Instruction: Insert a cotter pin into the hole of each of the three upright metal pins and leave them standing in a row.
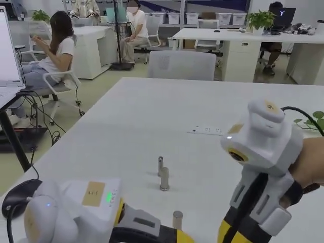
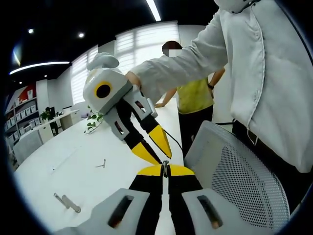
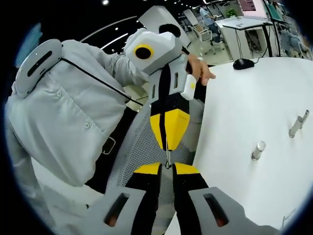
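Open office: white desks, chairs, seated workers.

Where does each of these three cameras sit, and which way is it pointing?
Left gripper view: rides the left hand-held gripper, facing the right hand-held gripper and the person's shirt.
Right gripper view: rides the right one, facing the left one and the shirt.
Head view: on the headset, looking down at table and pins; a hand and both hand-held grippers show.
Shared: both gripper views show the cotter pin.

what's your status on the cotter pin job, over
Left hand-held gripper and right hand-held gripper both shut on one cotter pin, tip to tip. Three metal pins upright on the table. Nothing seen in the way.
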### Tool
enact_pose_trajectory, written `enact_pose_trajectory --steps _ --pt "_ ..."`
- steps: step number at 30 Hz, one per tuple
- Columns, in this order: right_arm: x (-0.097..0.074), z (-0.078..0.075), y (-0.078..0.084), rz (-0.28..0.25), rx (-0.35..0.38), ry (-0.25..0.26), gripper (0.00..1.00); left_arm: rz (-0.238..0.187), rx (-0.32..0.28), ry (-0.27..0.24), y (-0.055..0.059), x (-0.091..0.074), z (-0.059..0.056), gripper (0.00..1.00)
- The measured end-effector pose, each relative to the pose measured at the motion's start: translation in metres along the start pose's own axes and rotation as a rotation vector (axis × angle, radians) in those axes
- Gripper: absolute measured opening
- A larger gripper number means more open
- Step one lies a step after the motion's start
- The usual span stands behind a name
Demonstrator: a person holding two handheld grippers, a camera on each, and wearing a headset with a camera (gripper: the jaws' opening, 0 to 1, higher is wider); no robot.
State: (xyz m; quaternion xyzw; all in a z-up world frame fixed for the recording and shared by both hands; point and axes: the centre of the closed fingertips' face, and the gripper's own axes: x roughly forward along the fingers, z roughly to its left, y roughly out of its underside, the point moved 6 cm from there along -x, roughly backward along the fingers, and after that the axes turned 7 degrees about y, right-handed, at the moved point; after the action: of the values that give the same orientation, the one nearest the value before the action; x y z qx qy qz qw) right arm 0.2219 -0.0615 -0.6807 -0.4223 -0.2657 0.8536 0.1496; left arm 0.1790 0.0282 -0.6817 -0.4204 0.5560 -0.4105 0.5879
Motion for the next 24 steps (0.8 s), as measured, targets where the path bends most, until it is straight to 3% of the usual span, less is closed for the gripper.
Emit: enact_pose_trajectory --steps 9,15,24 --pt "0.0019 0.0046 0.0029 -0.020 0.051 -0.065 0.10 -0.011 0.019 0.034 -0.0030 0.0039 -0.0048 0.00" --pt "0.0018 0.0062 0.0056 -0.012 0.074 -0.078 0.08 -0.013 0.029 0.040 -0.0047 0.0044 -0.0068 0.00" --pt "0.0011 0.0056 0.0039 0.000 0.008 0.007 0.06 -0.004 0.011 0.018 0.0020 0.0030 -0.0040 0.00"
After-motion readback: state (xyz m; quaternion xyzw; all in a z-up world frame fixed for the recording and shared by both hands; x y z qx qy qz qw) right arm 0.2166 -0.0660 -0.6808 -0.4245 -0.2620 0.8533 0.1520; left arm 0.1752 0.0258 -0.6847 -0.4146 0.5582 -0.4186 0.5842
